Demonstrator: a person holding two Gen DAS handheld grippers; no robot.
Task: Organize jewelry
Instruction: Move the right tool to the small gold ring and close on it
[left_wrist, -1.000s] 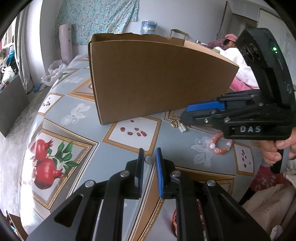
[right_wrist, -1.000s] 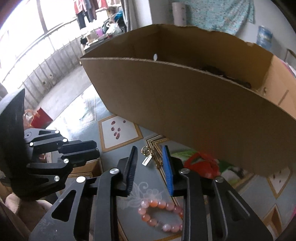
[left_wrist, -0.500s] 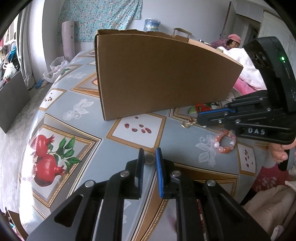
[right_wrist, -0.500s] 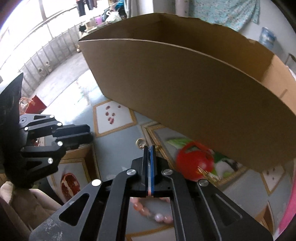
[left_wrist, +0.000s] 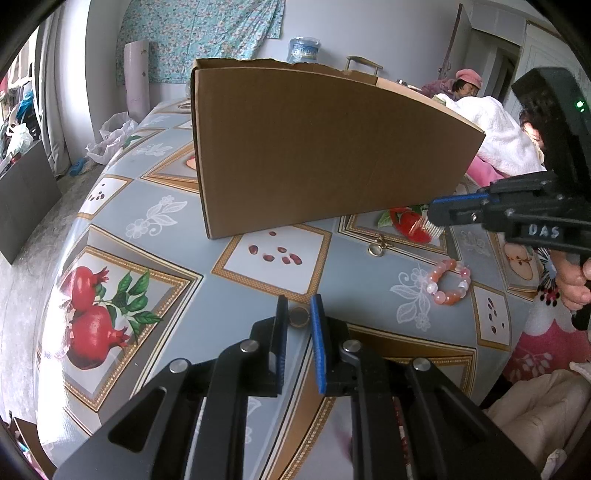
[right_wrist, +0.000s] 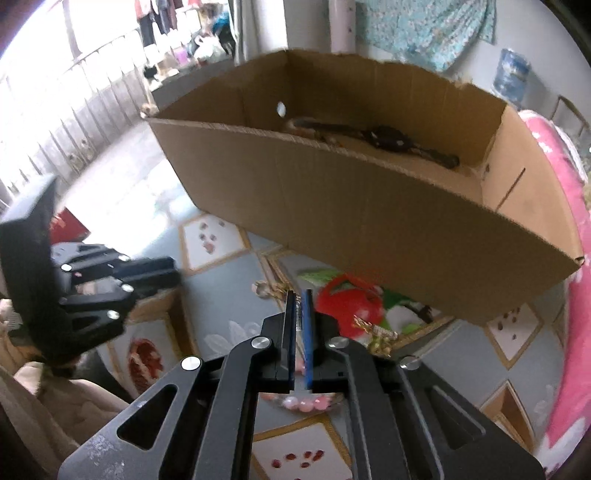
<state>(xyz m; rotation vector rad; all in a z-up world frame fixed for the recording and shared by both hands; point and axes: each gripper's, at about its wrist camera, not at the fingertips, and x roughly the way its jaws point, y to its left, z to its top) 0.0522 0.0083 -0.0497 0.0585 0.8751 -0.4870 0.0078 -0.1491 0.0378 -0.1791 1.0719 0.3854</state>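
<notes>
A brown cardboard box (left_wrist: 325, 147) stands on the patterned table; in the right wrist view it (right_wrist: 369, 206) holds dark jewelry (right_wrist: 388, 138). My right gripper (right_wrist: 300, 295) is shut on a small clear hair comb (left_wrist: 428, 227) and holds it above the table in front of the box. My left gripper (left_wrist: 298, 308) is open over a small gold ring (left_wrist: 297, 316) on the table. A pink bead bracelet (left_wrist: 447, 281) and a gold pendant (left_wrist: 377, 248) lie on the table between the grippers. A gold piece (right_wrist: 375, 332) lies beside the right gripper.
The table (left_wrist: 155, 206) has a blue cloth with pomegranate prints; its edge curves off to the left and near side. A person in a pink hat (left_wrist: 467, 83) sits behind the box. A bed with pink and white covers (left_wrist: 495, 140) is at the right.
My right gripper shut on the hair comb and lifted it up and toward the box. My left gripper stayed open over the ring.
</notes>
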